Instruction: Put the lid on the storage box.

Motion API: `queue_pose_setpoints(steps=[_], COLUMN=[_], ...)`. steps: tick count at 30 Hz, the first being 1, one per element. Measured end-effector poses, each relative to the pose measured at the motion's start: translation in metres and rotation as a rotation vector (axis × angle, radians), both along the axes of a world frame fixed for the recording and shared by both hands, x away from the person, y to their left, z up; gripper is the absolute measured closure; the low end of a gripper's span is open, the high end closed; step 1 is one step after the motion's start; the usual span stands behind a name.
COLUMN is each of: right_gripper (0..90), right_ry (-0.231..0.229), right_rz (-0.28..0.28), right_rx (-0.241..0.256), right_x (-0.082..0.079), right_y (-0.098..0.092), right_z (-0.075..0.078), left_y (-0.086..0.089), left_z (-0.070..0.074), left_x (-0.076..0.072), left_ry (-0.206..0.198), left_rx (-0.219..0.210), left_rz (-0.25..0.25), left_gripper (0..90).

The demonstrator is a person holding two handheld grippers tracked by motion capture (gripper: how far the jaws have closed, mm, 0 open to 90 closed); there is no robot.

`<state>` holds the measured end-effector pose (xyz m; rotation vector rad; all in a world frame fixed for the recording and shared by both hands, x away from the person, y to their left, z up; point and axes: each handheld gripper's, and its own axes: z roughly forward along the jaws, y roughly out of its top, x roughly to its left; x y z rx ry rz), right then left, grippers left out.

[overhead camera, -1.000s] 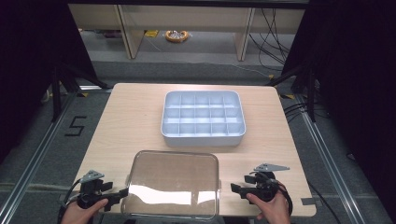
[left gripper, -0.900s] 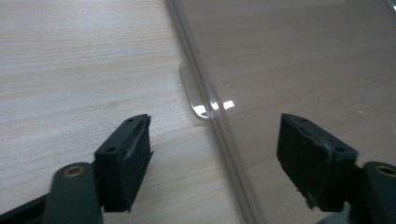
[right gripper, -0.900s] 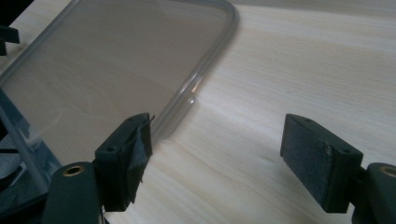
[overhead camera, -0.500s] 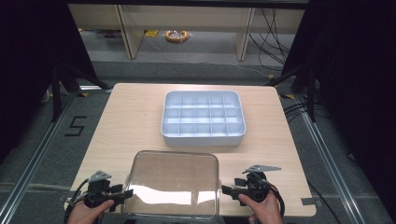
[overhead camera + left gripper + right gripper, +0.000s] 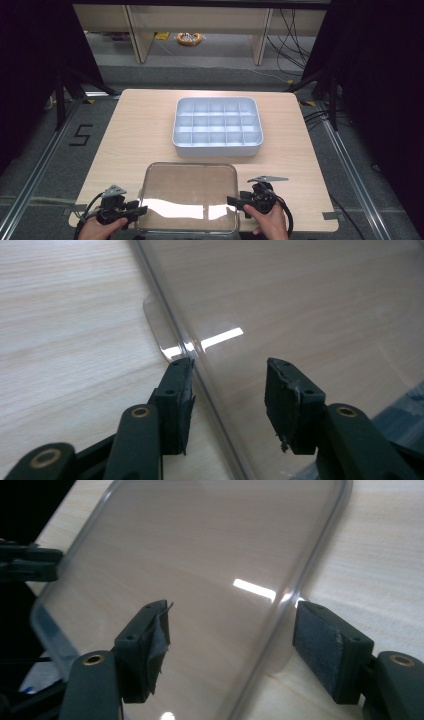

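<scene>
A clear plastic lid (image 5: pixel 189 197) lies flat at the table's front edge, its near side slightly past the edge. A white compartment tray (image 5: pixel 217 125) stands behind it, mid-table. My left gripper (image 5: pixel 136 210) is open at the lid's left side. In the left gripper view its jaws straddle the lid (image 5: pixel 300 300) rim just below a small tab (image 5: pixel 159 325), gripper (image 5: pixel 227 372) open. My right gripper (image 5: pixel 233 201) is open at the lid's right side. Its jaws stand either side of the lid (image 5: pixel 200 555) rim, gripper (image 5: pixel 232 620) open.
The wooden table (image 5: pixel 140 130) has bare room left and right of the tray. Dark frames and cables stand on the floor around it. The left gripper (image 5: pixel 25 562) shows across the lid in the right gripper view.
Both grippers have moved inward from beside the lid until their open jaws straddle its left and right rims. The lid and tray have stayed put.
</scene>
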<state>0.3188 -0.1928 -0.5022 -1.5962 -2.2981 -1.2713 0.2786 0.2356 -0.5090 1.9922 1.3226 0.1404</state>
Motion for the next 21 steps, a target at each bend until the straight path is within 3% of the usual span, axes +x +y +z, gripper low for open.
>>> queue_pose_setpoints(steps=[4,7,9,10,12,13,15,17,18,19,20,21], right_gripper=[34.3,33.3,32.7,32.7,32.5,33.9,31.3,30.6,28.7,28.8,30.4,30.4], right_ry=[-0.022,-0.011,-0.041,-0.041,0.002,-0.004,0.019,0.027,0.06,0.044,0.106,0.106], right_rz=[-0.05,-0.09,-0.098,-0.098,-0.114,-0.1,-0.112,-0.12,-0.158,-0.163,-0.209,-0.209], right_rx=[-0.018,-0.019,-0.053,-0.053,-0.043,-0.044,0.009,0.013,0.064,0.079,0.118,0.118], right_x=[0.002,0.003,0.003,0.003,0.005,0.006,0.006,0.005,0.003,0.004,0.001,0.001], right_y=[-0.001,-0.004,-0.007,-0.007,-0.009,-0.009,-0.007,-0.006,-0.007,-0.008,-0.007,-0.007], right_z=[-0.001,0.0,0.001,0.001,-0.001,-0.005,-0.007,-0.006,-0.006,-0.009,-0.007,-0.007], left_y=[-0.004,-0.002,-0.003,-0.003,-0.004,-0.004,-0.004,-0.005,-0.004,-0.005,-0.004,-0.004], left_z=[0.0,0.0,0.0,0.0,0.0,0.001,0.0,0.0,0.0,0.0,0.0,0.0], left_x=[-0.001,-0.001,-0.001,-0.001,-0.001,-0.002,-0.001,-0.001,-0.001,-0.002,-0.001,-0.001], left_ry=[-0.002,-0.001,-0.006,-0.005,-0.007,-0.001,-0.007,-0.008,-0.008,-0.014,-0.015,-0.015], left_rx=[0.006,0.014,0.009,0.011,0.02,0.022,0.027,0.021,0.026,0.023,0.029,0.029], left_rz=[-0.012,-0.027,-0.018,-0.025,-0.012,-0.032,-0.025,-0.021,-0.023,-0.019,-0.025,-0.025], left_gripper=[54.6,55.4,55.6,55.6,55.6,55.6,55.7,55.7,55.7,55.6,55.6,55.4])
